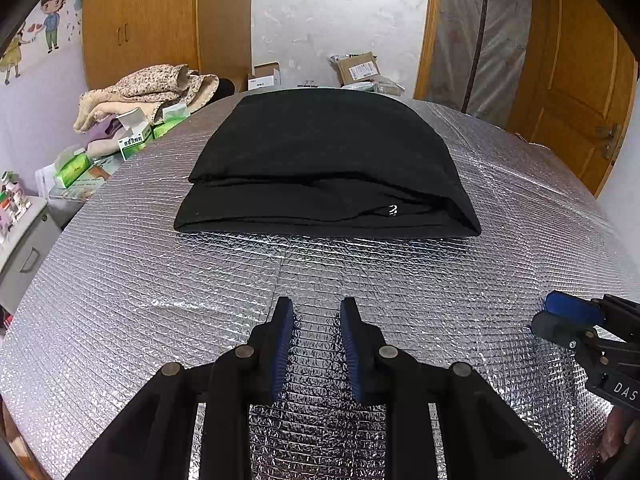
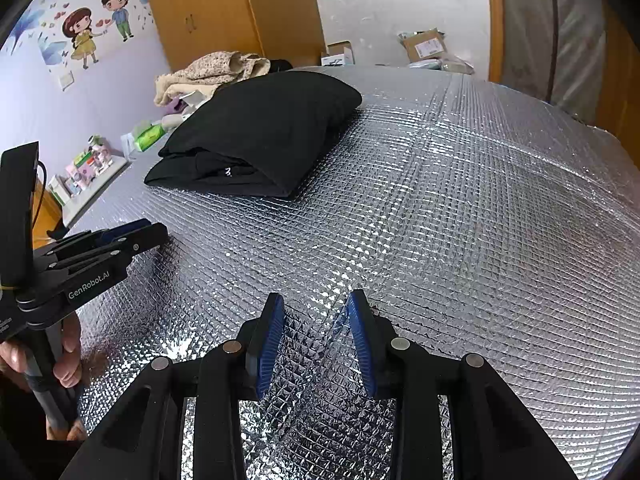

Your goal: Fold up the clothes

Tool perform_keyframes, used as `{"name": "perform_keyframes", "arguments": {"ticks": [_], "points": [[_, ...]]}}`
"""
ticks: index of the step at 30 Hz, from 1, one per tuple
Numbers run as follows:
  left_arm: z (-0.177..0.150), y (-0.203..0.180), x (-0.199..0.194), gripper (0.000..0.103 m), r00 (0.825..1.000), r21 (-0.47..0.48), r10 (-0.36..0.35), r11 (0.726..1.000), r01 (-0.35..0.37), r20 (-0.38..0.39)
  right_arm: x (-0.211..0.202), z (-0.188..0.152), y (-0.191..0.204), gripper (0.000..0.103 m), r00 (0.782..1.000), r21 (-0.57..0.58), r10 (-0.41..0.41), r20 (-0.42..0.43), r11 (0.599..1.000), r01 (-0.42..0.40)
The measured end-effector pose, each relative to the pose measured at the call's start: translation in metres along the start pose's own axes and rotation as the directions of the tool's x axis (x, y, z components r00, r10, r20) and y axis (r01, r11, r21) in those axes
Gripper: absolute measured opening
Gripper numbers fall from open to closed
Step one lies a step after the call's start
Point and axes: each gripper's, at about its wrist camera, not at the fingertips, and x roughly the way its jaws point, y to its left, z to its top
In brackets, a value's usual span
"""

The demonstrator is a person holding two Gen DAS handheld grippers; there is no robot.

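Note:
A black garment lies folded into a neat rectangle on the silver foil-covered table; it also shows in the right wrist view, at the far left. My left gripper is open and empty, held above the foil well short of the garment's near edge. My right gripper is open and empty, over the bare foil to the right of the garment. The right gripper shows at the right edge of the left wrist view. The left gripper shows at the left of the right wrist view.
A pile of beige and floral clothes lies at the table's far left, with green and white boxes beside it. Cardboard boxes sit on the floor beyond. Wooden wardrobes and a door stand behind.

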Motion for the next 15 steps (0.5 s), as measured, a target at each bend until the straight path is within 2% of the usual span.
{"name": "perform_keyframes", "arguments": {"ticks": [15], "points": [[0.0023,0.007,0.0,0.025,1.0,-0.014,-0.021,1.0,0.021,0.0,0.0012,0.0014,-0.0005,0.036,1.0,-0.009,-0.007,-0.002,1.0,0.007]]}}
